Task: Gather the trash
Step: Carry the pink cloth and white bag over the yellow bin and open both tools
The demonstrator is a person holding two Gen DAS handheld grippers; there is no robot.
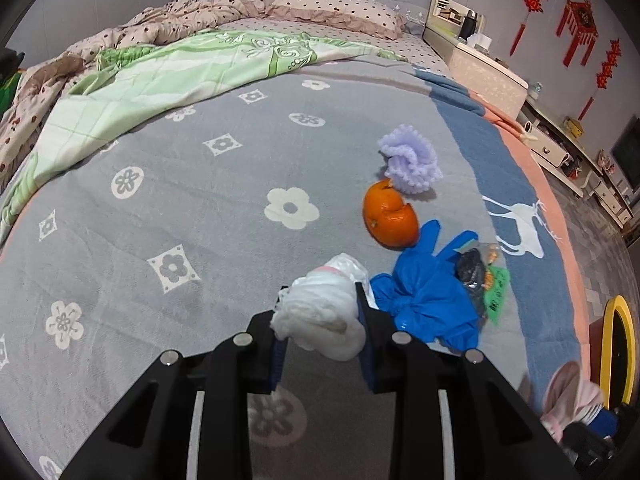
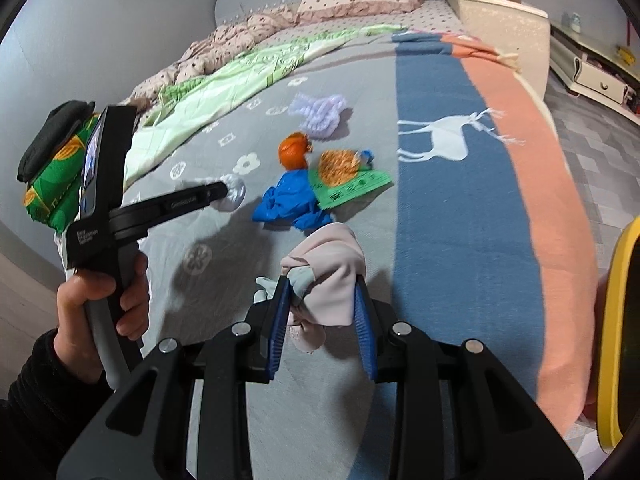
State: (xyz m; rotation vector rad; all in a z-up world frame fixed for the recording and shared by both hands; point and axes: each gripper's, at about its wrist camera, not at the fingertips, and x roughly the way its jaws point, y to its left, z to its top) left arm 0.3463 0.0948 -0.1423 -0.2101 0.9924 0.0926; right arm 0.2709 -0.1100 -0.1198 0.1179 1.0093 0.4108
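With the left claw (image 1: 320,312) clamped on a crumpled white plastic wad (image 1: 320,316) and the right claw (image 2: 322,308) clamped on a pale pink cloth bundle (image 2: 328,280), both just short of the wrinkled blue plastic bag (image 1: 424,300), the pick-up step looks done, and next comes carrying both to the yellow-rimmed bin (image 1: 618,352) beside the bed.

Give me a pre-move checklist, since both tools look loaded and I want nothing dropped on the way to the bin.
1. Left tool shut on the white plastic wad: ok.
2. Right tool shut on the pink cloth bundle: ok.
3. Yellow-rimmed bin in view to the right: ok.
4. Bin opening unobstructed: cannot tell.
5. Bed cleared: not ok; orange peel, blue bag, purple foam net and green wrapper remain on the blanket.
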